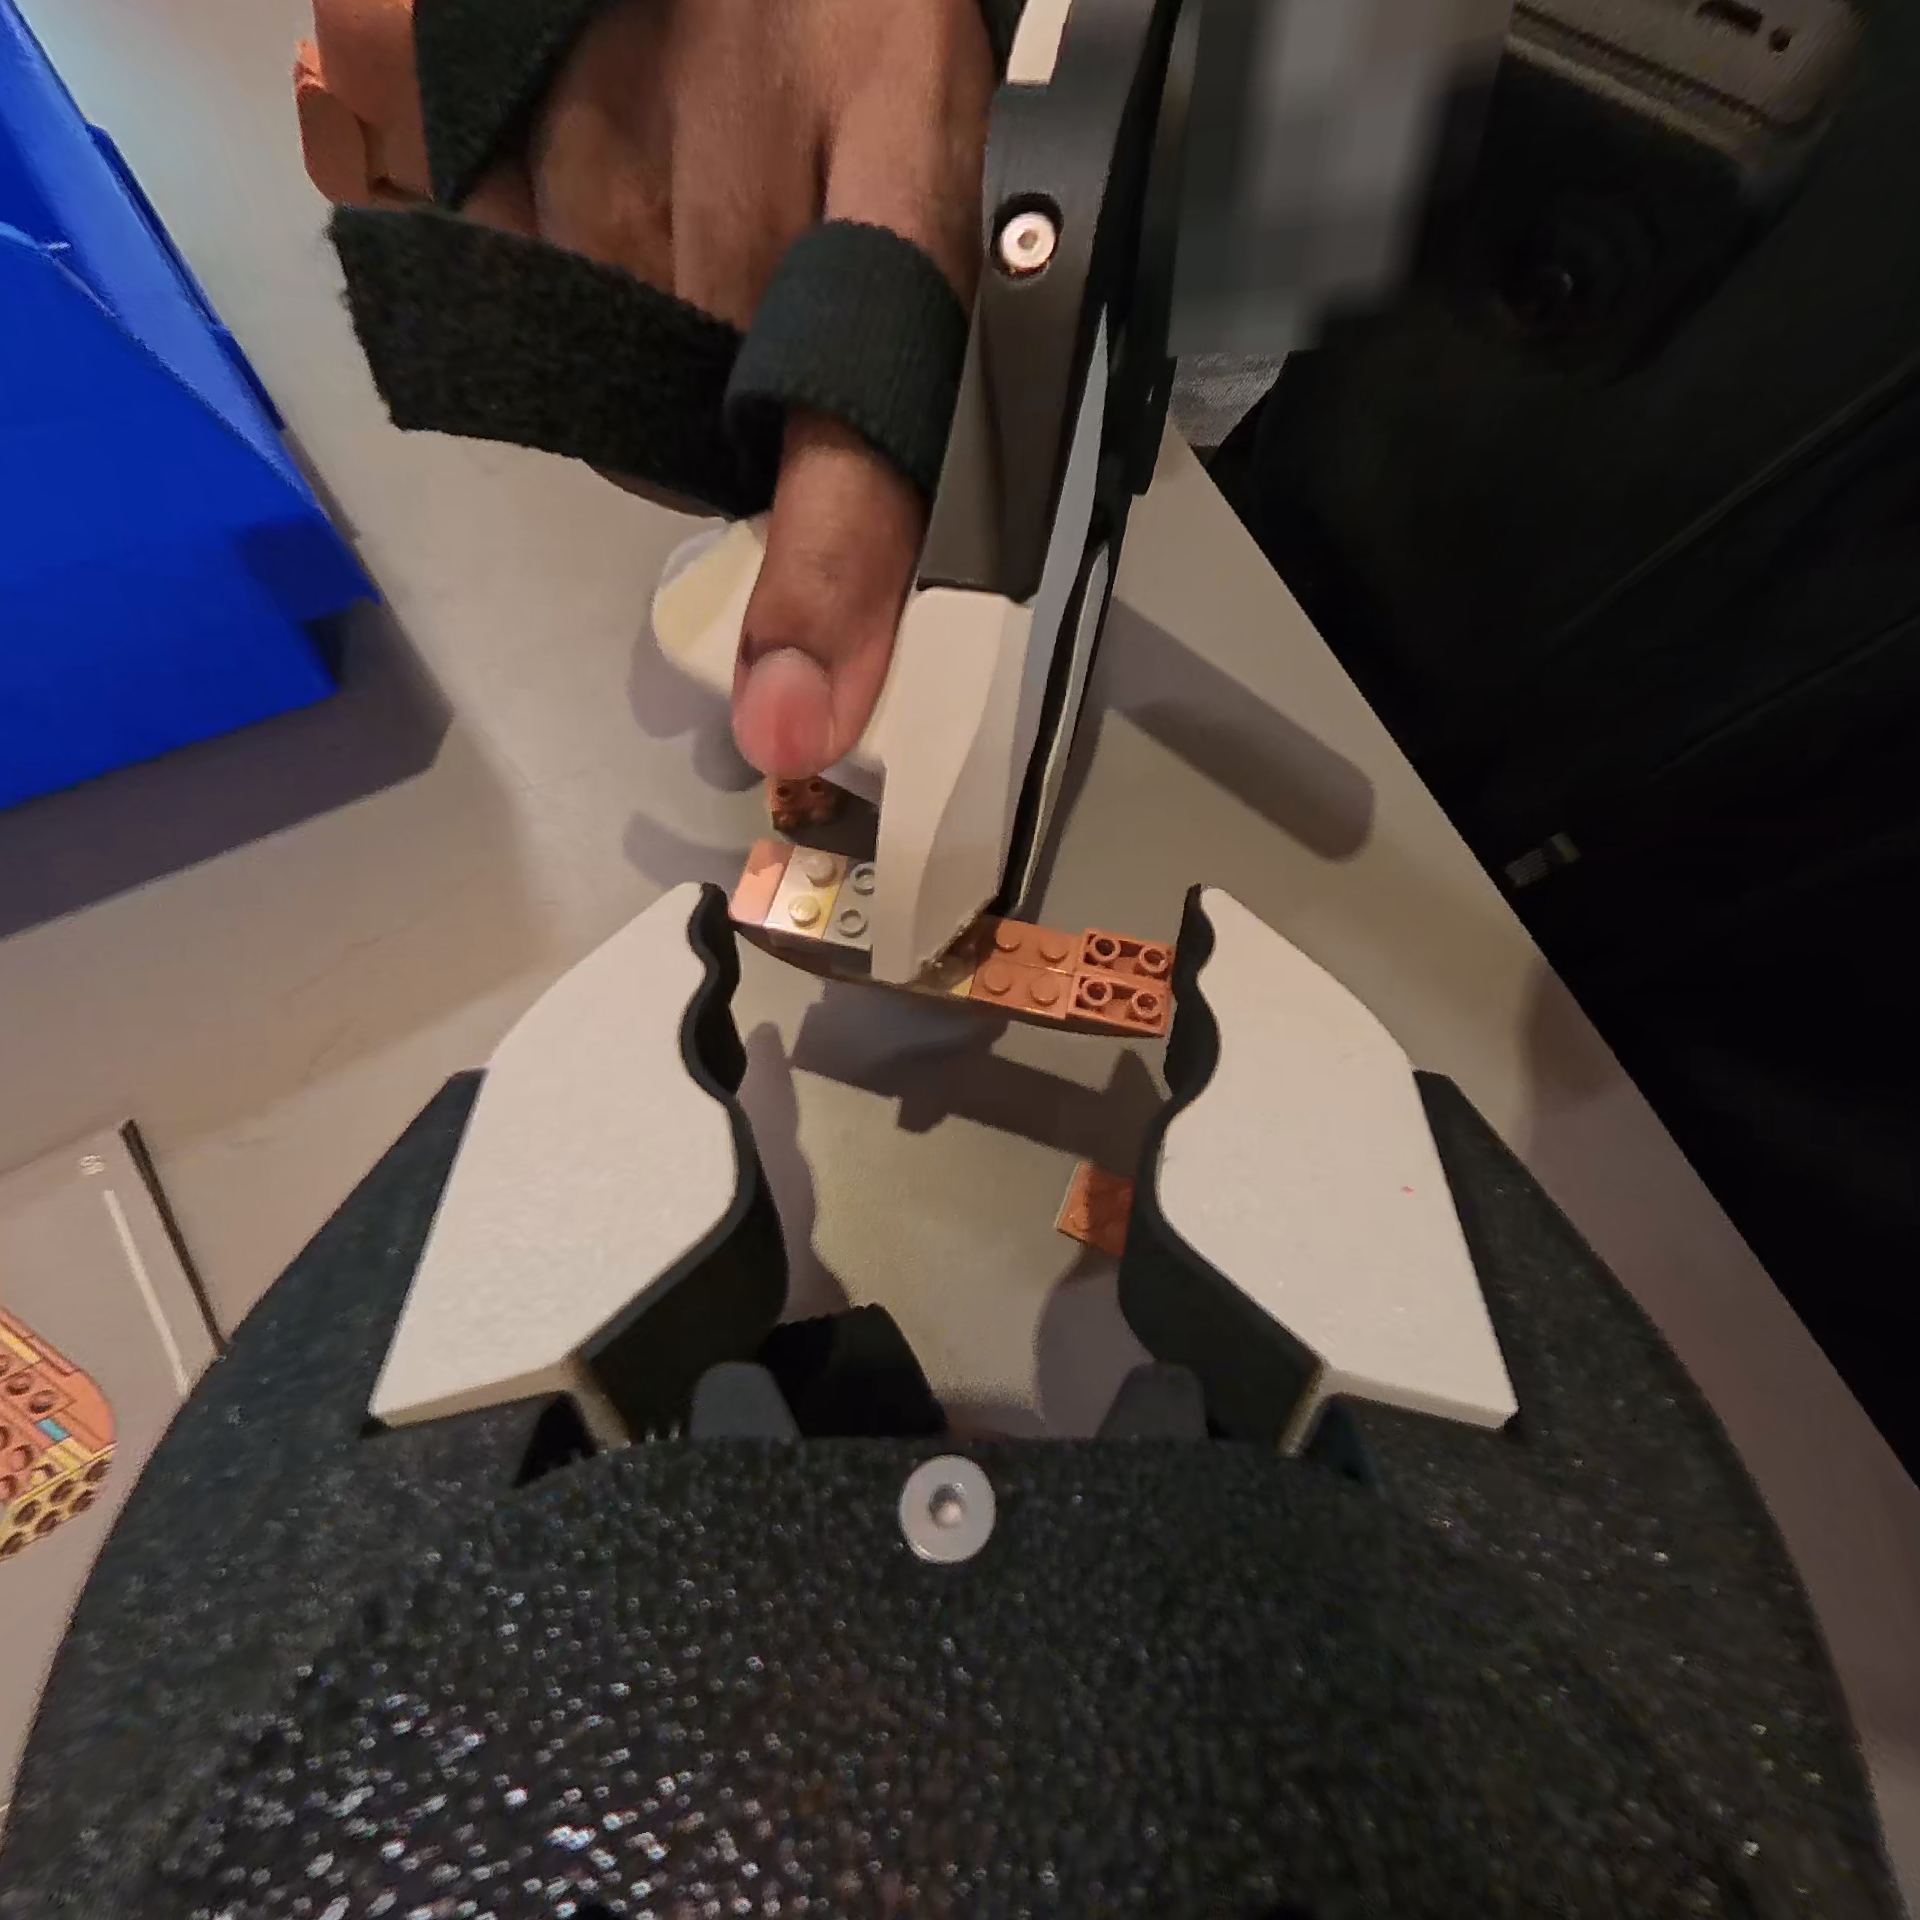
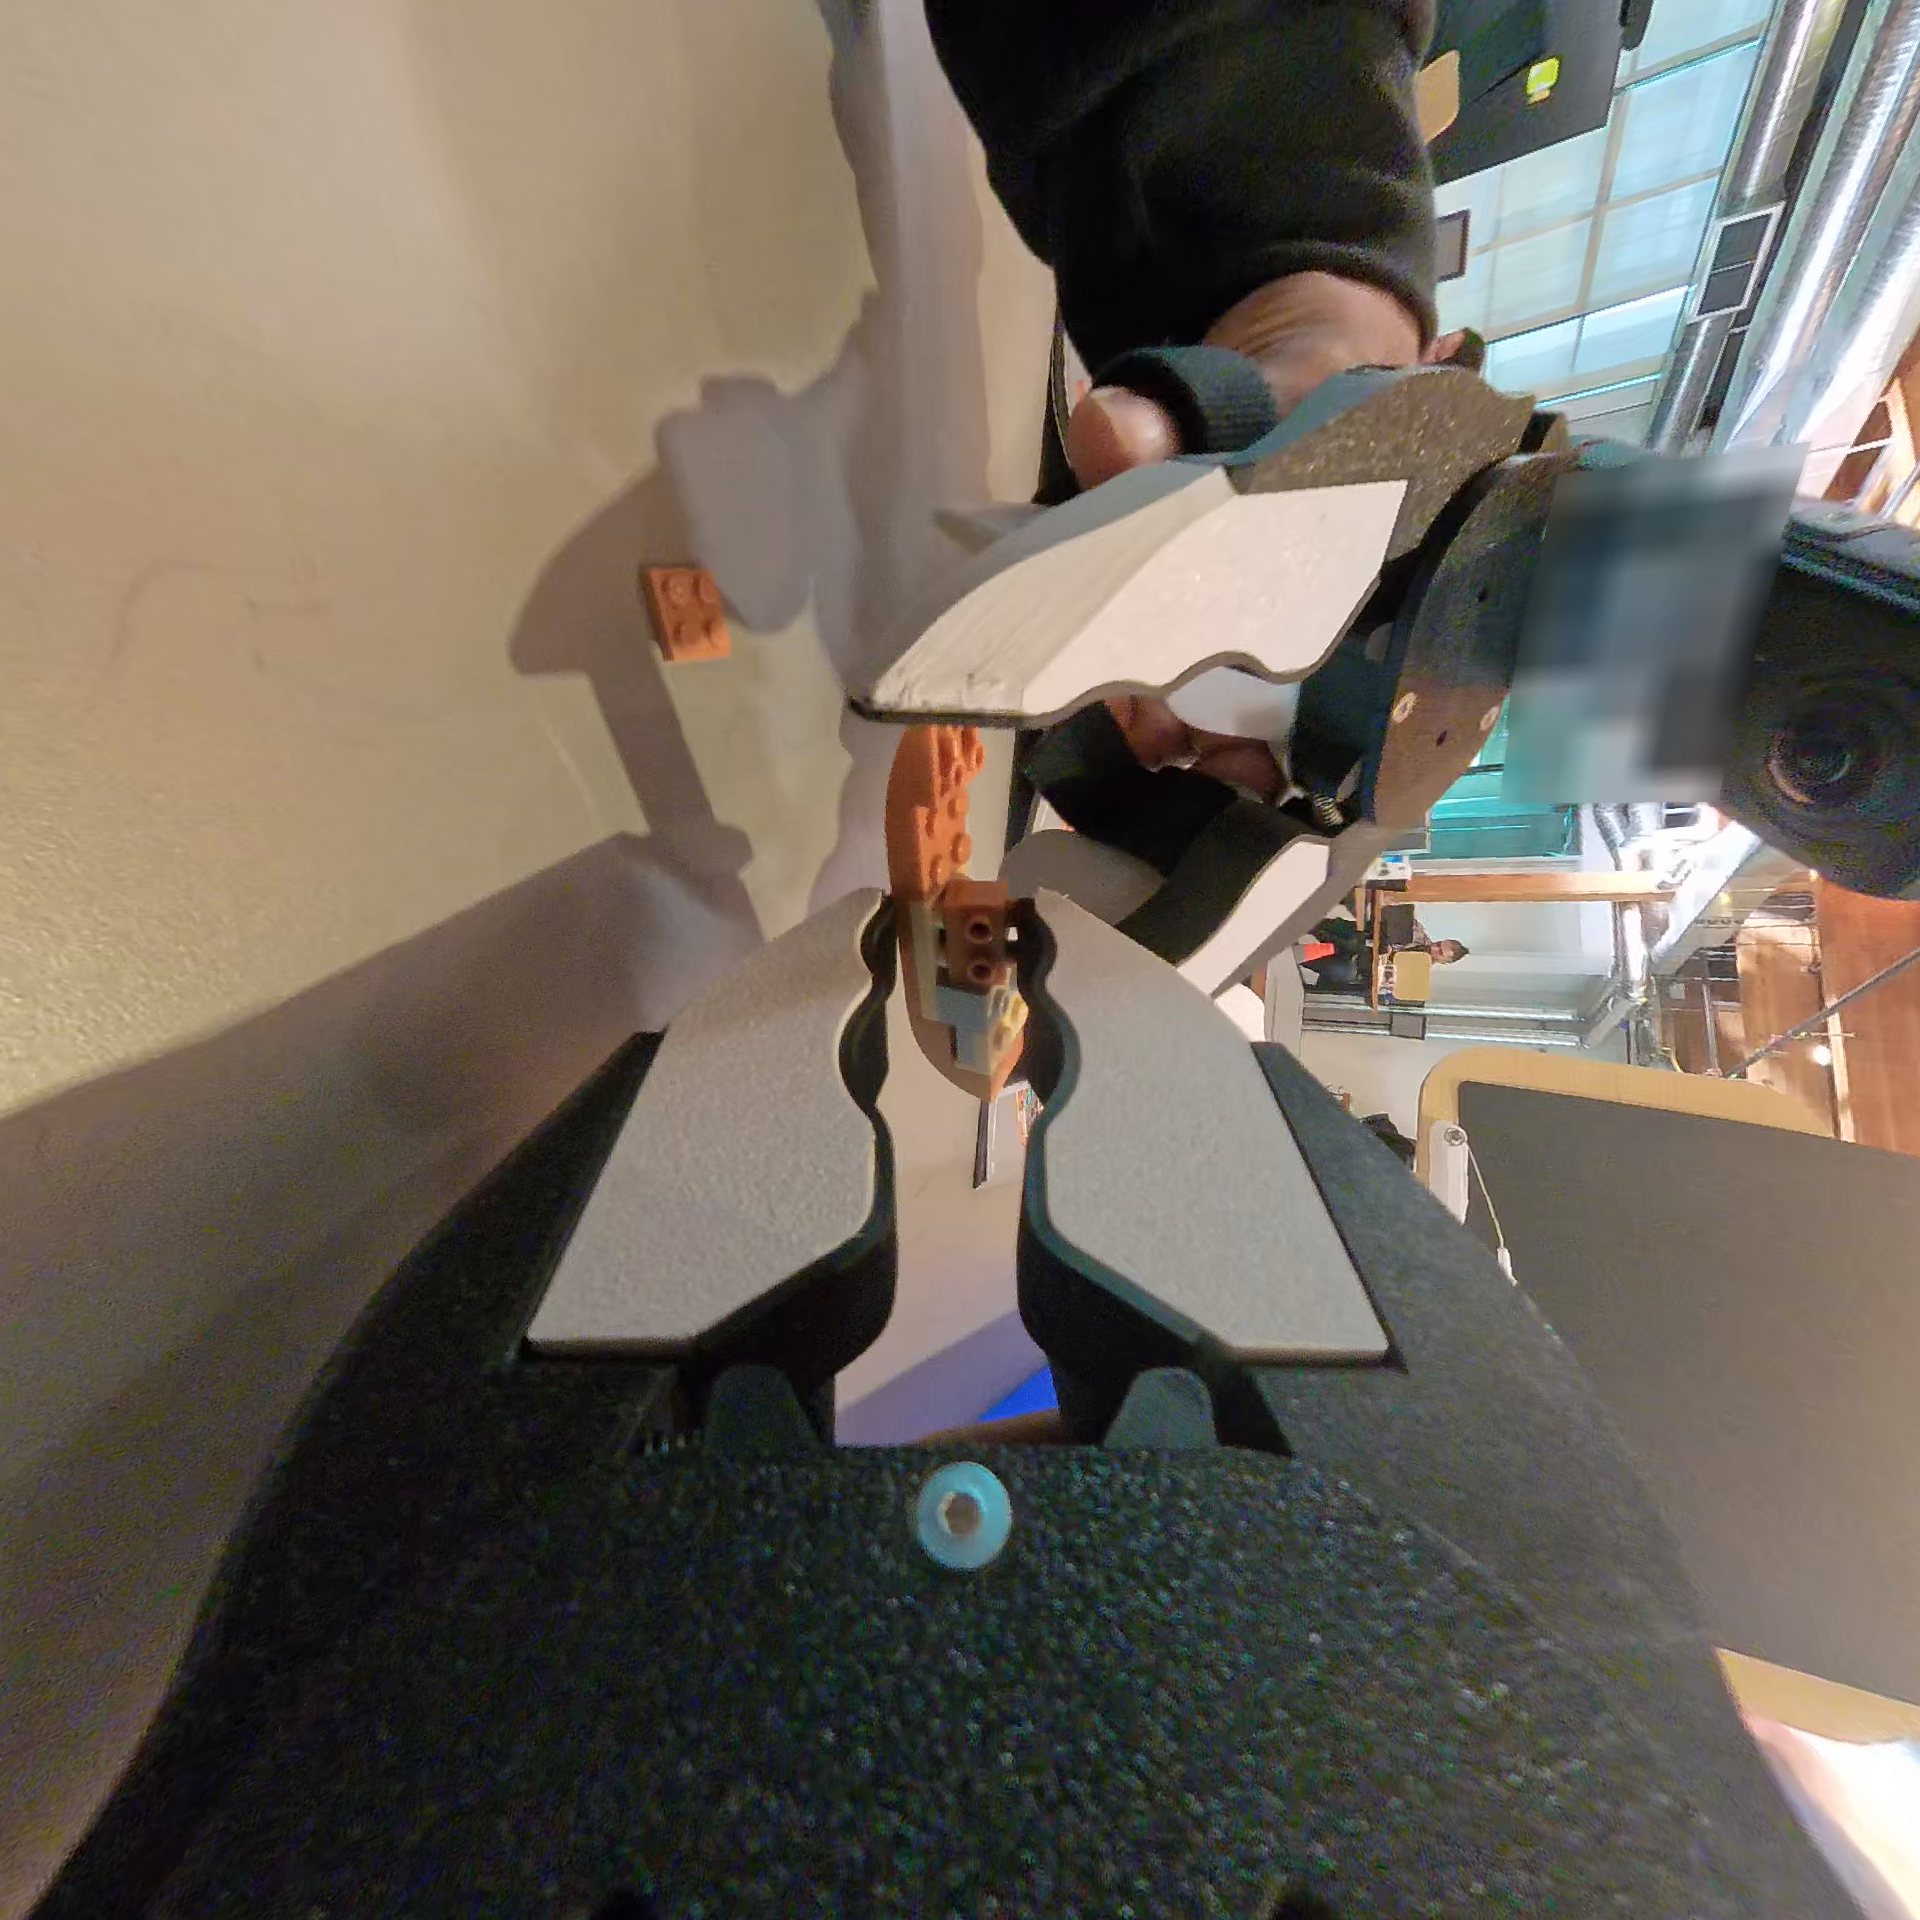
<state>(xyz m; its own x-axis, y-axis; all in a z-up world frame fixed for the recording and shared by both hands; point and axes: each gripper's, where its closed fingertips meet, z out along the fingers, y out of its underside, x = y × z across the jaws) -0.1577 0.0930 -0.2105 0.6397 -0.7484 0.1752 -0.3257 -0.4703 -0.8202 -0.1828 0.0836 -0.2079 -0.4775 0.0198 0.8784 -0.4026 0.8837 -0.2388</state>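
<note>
- Two tongs at work on one small brick model, both over a pale table (image 1: 540,1039).
- Left wrist view, lower frame: left gripper (image 1: 951,935) spread wide, black pads (image 1: 717,966) pressed on the two ends of the brick model (image 1: 1039,971). Model gripped lengthwise, studs up, clear of the table with its shadow below.
- Model at centre frame: orange plates at right end, tan and grey pieces at left end.
- Right of centre, just under the right finger: loose orange plate (image 1: 1096,1210) flat on the table.
- Lower left edge: printed booklet (image 1: 62,1351) with a picture of bricks.
- Centre, beyond the model: right gripper (image 2: 956,925) down from the top of frame, one pale finger across the model's middle, a thumb beside it.
- Just under the thumb tip: small brown brick (image 1: 798,805) at the model's far edge.
- Right wrist view, centre: fingers set narrow, brown brick and model's edge between the pads, brick against the right-hand pad (image 2: 1034,940), model's back against the other. Gripping there, as far as visible.
- Upper frame of left view: strapped hand (image 1: 727,156) on the right tong.
- Far left: blue bin (image 1: 135,468) on the table.
</note>
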